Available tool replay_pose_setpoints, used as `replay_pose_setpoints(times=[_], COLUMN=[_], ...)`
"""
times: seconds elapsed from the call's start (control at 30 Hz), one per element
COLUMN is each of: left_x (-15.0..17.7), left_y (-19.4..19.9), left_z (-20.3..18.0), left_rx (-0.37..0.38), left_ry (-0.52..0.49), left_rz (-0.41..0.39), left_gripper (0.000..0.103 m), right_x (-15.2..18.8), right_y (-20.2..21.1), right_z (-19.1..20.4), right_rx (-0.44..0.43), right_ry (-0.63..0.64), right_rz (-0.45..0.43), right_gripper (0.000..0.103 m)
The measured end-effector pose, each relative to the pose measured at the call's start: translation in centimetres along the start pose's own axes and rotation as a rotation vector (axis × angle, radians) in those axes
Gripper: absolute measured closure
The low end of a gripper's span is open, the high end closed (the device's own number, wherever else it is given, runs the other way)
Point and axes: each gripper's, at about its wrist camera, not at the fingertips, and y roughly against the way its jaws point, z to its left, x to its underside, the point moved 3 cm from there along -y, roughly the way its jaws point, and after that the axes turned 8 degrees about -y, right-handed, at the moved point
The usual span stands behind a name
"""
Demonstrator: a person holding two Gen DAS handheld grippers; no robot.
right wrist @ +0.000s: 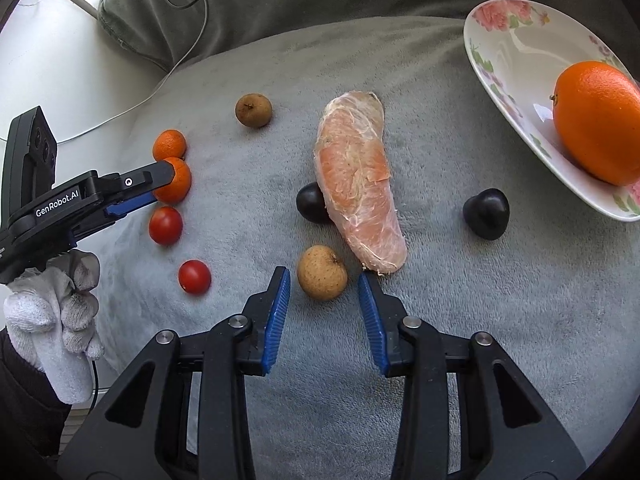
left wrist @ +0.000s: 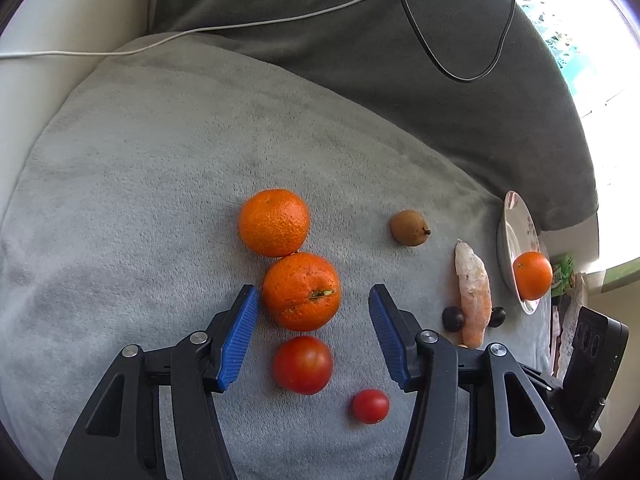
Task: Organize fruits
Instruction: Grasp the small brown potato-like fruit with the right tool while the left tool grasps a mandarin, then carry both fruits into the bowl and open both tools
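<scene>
Tan fruit between open jaws

White lettering reading "GenRobot.AI" stood on the black body of the left gripper, at the left edge of the right wrist view. A green package at the far right of the left wrist view bore print too small and blurred to read. No other text was legible.

A grey fleece cushion carries two mandarins, two tomatoes, two brown longans, two dark plums, a peeled pomelo segment and a flowered plate.
</scene>
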Motion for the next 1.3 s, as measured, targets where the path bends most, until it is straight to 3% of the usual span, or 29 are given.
replay_pose_setpoints(times=[0.17, 0.33, 0.8, 1.3], left_x=[-0.1, 0.0, 0.8, -0.2], left_y=[-0.3, -0.4, 1.6, 3.4], left_z=[0.3, 0.4, 0.3, -3.0], left_rx=[-0.013, -0.029, -0.010, 0.006], left_ry=[0.002, -0.005, -0.004, -0.004], left_rz=[0.005, -0.003, -0.041, -0.075], left_gripper=[0.052, 0.064, 0.064, 0.065], right_x=[-0.3, -0.6, -0.6, -1.9], right_y=[-0.3, -0.2, 0.4, 5.0], right_z=[0.4, 0.3, 1.5, 0.0], right_rx=[0.013, 0.018, -0.006, -0.022], right_ry=[0.005, 0.007, 0.050, 0.068], right_rz=[0.003, 0.003, -0.003, -0.055], right_gripper=[0.069, 0.075, 0.077, 0.077])
